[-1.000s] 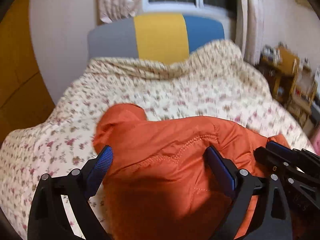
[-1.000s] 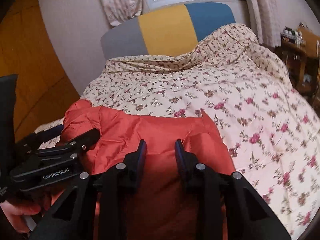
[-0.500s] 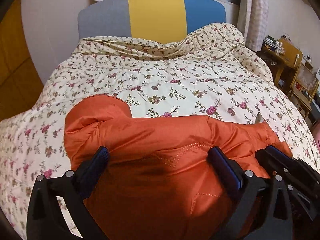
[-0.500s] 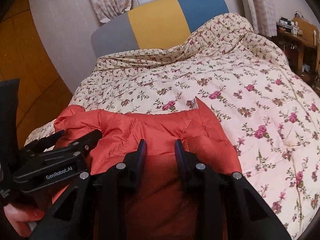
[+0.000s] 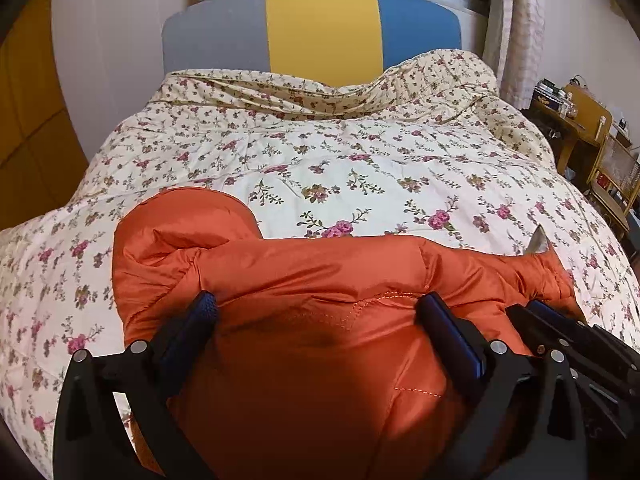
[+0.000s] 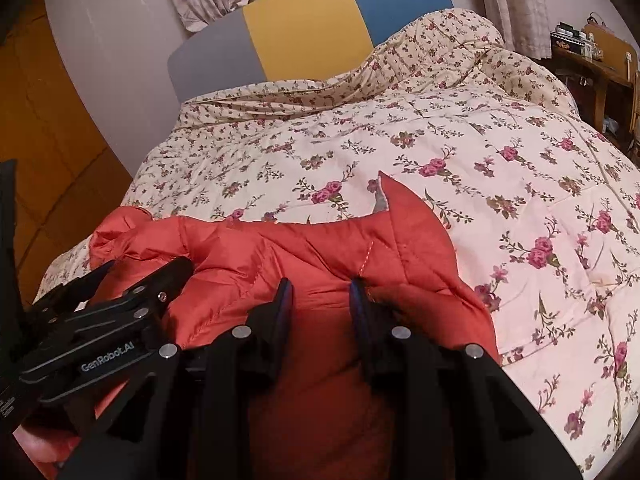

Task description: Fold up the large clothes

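Bedroom, warm light. Bed (image 5: 360, 168) covered by a cream floral quilt (image 6: 460, 152), bunched at the head end against a headboard (image 5: 320, 24) in grey, yellow and blue panels. Curtained window above; wooden desk (image 5: 576, 120) off the bed's right side.

Orange padded jacket (image 5: 312, 320) lies across the foot edge of the bed, spread side to side, puffy and creased. One rounded lump of it sits toward the bed's left edge; a pointed corner with grey lining sticks up toward the right.

Left gripper (image 5: 316, 316): jaws spread wide, blue pads (image 5: 202, 312) either side of a broad bulge of jacket fabric, pressed into it but not pinching.

Right gripper (image 6: 320, 300): jaws much narrower, a ridge of fabric standing between the fingertips beside a stitched seam; fabric looks gathered between them, though a real clamp cannot be confirmed.

Both tools sit side by side, near each other, at the foot edge.
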A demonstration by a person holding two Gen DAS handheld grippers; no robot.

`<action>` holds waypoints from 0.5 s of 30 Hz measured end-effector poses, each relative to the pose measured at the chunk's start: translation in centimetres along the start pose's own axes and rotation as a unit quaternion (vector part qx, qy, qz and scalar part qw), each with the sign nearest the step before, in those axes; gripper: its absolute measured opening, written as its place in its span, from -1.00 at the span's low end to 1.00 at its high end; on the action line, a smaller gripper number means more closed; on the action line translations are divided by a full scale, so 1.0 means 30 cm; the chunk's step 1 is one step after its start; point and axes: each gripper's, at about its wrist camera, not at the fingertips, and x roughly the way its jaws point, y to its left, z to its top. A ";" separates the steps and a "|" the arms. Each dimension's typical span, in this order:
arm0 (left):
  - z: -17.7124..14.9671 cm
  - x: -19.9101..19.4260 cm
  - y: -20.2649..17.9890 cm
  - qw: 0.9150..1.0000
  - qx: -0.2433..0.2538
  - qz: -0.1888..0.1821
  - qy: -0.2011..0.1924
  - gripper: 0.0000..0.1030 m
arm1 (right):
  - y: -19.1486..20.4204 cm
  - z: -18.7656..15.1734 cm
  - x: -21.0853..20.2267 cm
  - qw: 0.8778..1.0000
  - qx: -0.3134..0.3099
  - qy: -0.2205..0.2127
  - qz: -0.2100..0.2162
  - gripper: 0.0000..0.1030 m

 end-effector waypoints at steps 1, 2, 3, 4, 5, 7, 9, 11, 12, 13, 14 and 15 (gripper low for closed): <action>0.001 0.004 -0.005 1.000 0.000 0.003 0.001 0.94 | -0.001 -0.002 0.001 1.000 0.000 -0.001 -0.001 -0.46; 0.001 0.006 -0.009 1.000 0.001 0.007 0.003 0.94 | -0.002 -0.004 0.002 1.000 0.000 -0.001 0.000 -0.46; 0.000 0.007 -0.013 1.000 0.003 0.009 0.002 0.94 | -0.005 -0.006 0.002 1.000 0.001 -0.003 0.002 -0.46; -0.002 0.006 -0.014 1.000 0.004 0.011 0.001 0.94 | -0.005 -0.006 0.002 1.000 0.002 -0.003 0.004 -0.46; -0.004 0.003 -0.015 1.000 0.006 0.013 0.000 0.94 | -0.007 -0.007 -0.001 1.000 0.003 -0.006 0.007 -0.46; -0.006 -0.004 -0.016 1.000 0.008 0.017 -0.004 0.94 | -0.007 -0.012 -0.013 1.000 0.002 -0.014 0.010 -0.45; -0.013 -0.024 -0.021 1.000 0.014 0.024 -0.009 0.94 | -0.006 -0.019 -0.032 1.000 -0.001 -0.026 0.010 -0.44; -0.027 -0.055 -0.027 0.999 0.020 0.033 -0.016 0.94 | -0.001 -0.029 -0.061 0.999 -0.004 -0.043 0.003 -0.41; -0.038 -0.075 -0.028 0.999 0.022 0.035 -0.019 0.94 | 0.002 -0.036 -0.079 0.999 -0.006 -0.053 0.002 -0.37; -0.050 -0.097 -0.027 0.999 0.024 0.033 -0.023 0.94 | 0.003 -0.046 -0.102 0.998 -0.006 -0.063 0.000 -0.36; -0.071 -0.131 -0.026 0.999 0.024 0.028 -0.029 0.94 | 0.004 -0.057 -0.123 0.998 -0.006 -0.069 0.000 -0.34; -0.087 -0.156 -0.024 0.999 0.025 0.025 -0.033 0.94 | 0.005 -0.066 -0.139 0.997 -0.007 -0.073 0.001 -0.33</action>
